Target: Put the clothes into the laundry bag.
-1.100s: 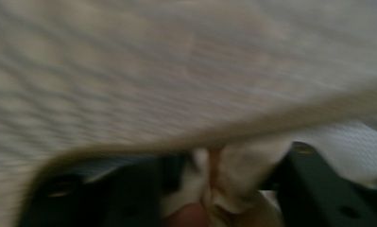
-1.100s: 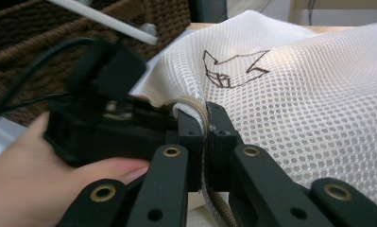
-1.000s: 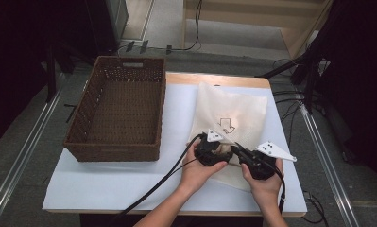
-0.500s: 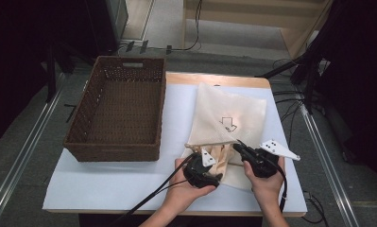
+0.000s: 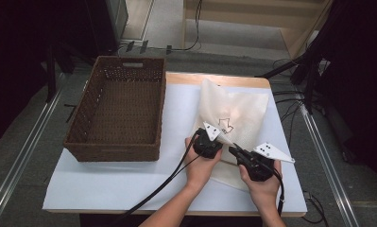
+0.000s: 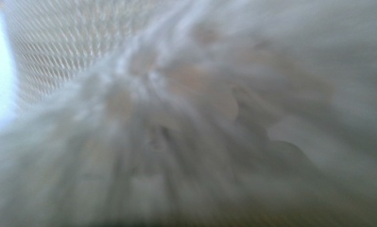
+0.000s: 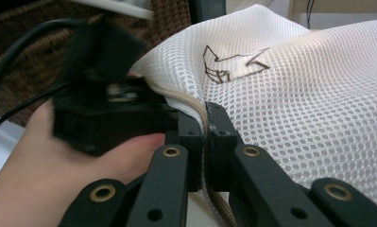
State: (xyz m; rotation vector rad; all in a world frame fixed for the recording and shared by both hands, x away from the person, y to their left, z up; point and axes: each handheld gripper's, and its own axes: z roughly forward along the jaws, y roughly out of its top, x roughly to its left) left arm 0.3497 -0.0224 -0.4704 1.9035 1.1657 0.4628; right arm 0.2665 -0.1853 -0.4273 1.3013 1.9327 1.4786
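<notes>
- white mesh bag [image 5: 233, 113] lies on the white sheet [image 5: 129, 179] over the table, right of the wicker basket [image 5: 117, 111], its near end at the two grippers; dark line drawing [image 5: 224, 126] printed on the mesh
- right gripper [image 7: 206, 137] jaws pressed together on the bag's beige zip seam [image 7: 195, 108], seam runs straight between the two black pads (clear in the right gripper view)
- in the high view the right gripper [image 5: 235, 152] sits at the near right edge of the bag, held in the right hand [image 5: 261, 182], grey three-cornered plate on top
- left gripper [image 5: 213, 141] just left of it, nearly touching, nose pushed into the bag's near edge; left hand [image 5: 200, 165] wraps the body, black cable trails near-left
- left jaws have just been closing; mesh is right in front of them, but whether they pinch it I cannot tell
- left gripper view is blurred, white bunched mesh [image 6: 186, 113] up close
- basket's near-right corner near the left hand, not touching
</notes>
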